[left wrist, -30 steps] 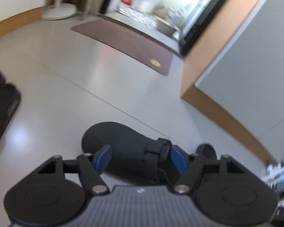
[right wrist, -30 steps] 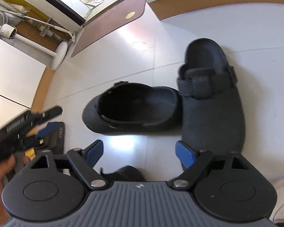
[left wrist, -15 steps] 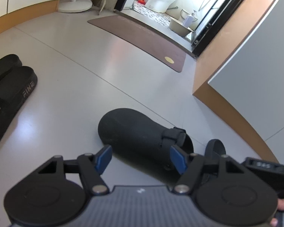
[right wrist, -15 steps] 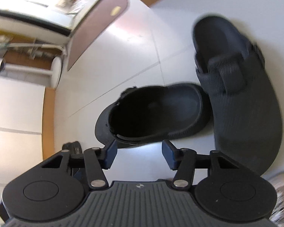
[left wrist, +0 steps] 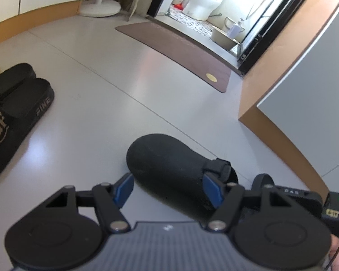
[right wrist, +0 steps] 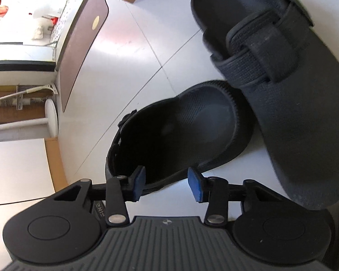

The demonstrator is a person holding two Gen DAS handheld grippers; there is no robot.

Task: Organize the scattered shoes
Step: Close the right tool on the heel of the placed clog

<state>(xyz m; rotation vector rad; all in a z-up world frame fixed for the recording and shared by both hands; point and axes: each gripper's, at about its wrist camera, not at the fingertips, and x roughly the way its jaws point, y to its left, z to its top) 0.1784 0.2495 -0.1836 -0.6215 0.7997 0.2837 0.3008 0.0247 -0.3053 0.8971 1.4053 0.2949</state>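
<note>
Since a second ago the right gripper (right wrist: 166, 184) has dropped and rolled toward the tipped clog (right wrist: 183, 133), and its jaws are closing, with the clog's lower rim between the blue pads (right wrist: 139, 183) but not yet pinched. That clog lies on its side on the grey floor (right wrist: 115, 72), its opening facing the camera, and its heel end is touching or just beside the upright clog (right wrist: 289, 94), which stands on its sole to the right with its strap across the top.

Over in the left wrist view, the left gripper (left wrist: 167, 190) has barely shifted; its jaws stand apart, hanging above the tipped clog's rounded toe without touching it. To the left, a pair of black slides (left wrist: 13, 113) sits side by side on the floor, well apart from the clogs. Farther off, a brown mat (left wrist: 180, 52) lies before a bathroom doorway, and a white fan base (left wrist: 100, 8) stands near the wall
</note>
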